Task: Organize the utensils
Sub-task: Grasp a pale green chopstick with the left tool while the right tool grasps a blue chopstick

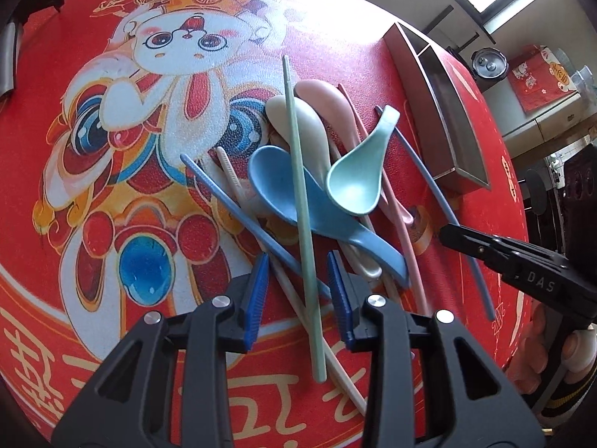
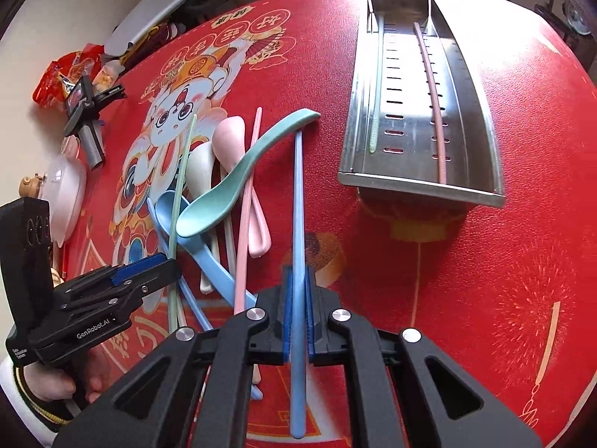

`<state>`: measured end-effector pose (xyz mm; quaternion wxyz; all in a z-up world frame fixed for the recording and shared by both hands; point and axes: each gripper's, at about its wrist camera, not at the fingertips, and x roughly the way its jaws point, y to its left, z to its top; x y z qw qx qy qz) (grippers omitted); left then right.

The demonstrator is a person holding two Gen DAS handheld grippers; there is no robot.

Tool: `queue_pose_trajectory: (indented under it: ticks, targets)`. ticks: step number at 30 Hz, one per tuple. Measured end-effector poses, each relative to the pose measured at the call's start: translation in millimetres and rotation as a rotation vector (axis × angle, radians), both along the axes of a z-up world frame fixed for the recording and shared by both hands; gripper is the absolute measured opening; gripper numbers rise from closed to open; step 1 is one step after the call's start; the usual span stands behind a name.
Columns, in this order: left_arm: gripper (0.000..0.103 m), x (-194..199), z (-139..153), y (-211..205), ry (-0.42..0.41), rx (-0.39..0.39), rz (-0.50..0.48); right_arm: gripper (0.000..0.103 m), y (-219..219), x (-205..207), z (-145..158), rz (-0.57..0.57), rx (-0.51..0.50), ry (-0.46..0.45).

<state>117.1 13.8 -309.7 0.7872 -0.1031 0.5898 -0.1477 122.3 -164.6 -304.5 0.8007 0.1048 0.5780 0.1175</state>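
Right gripper (image 2: 297, 321) is clamped on a blue chopstick (image 2: 298, 201); left gripper (image 1: 298, 298) stands part-open astride a green chopstick (image 1: 298, 171) in the desk's pile. Recommended: lift clear, then lay lengthwise in the steel tray (image 2: 481, 119).

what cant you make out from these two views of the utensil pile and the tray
- Left wrist view: the steel tray shows only its outer wall; its contents are hidden.
- Both views: the cream spoon is partly hidden under the green chopstick and the teal spoon.
- Right wrist view: the blue chopstick in the right gripper has its near end behind the gripper body.
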Motion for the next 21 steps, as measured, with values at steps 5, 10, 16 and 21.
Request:
queue_pose_trajectory:
  ticks: [5,10,16,21]
  targets:
    - [0.026,7,1,-10,-0.019,0.074,0.002,0.006,-7,-2,8,-0.024,-0.016,-0.041]
    - [0.025,11,2,-19,-0.045,0.140,-0.004,0.006,-8,-1,16,-0.012,-0.004,-0.069]
    - [0.021,14,1,-27,-0.057,0.181,-0.020,0.006,-2,-11,5,-0.016,0.029,-0.004]
    - [0.011,7,15,-14,-0.059,0.120,0.013,0.006,-9,-21,7,-0.046,0.037,0.027]
